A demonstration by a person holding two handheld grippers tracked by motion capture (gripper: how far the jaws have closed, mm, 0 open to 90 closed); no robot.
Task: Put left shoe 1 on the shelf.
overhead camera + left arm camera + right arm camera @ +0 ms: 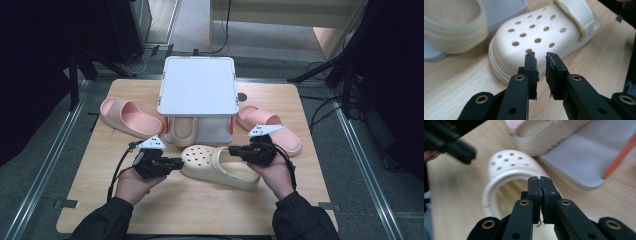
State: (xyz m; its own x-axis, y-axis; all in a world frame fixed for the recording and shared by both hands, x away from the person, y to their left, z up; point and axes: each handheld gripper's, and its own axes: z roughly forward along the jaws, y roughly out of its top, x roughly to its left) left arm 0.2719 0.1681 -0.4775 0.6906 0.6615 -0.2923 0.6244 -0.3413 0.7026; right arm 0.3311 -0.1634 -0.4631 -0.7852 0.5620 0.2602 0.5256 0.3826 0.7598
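Two grippers flank one cream clog [220, 165]; two pink slides, one rack.

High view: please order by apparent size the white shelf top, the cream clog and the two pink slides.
1. White shelf top, clearly the largest.
2. Cream clog.
3. Left pink slide and right pink slide: these look alike; the right gripper partly covers the right one, so no ranking.

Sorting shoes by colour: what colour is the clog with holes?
Cream clog, clearest in the left gripper view.

Dark sleeves; each black hand-held gripper [176, 163] has brass-ringed screws.
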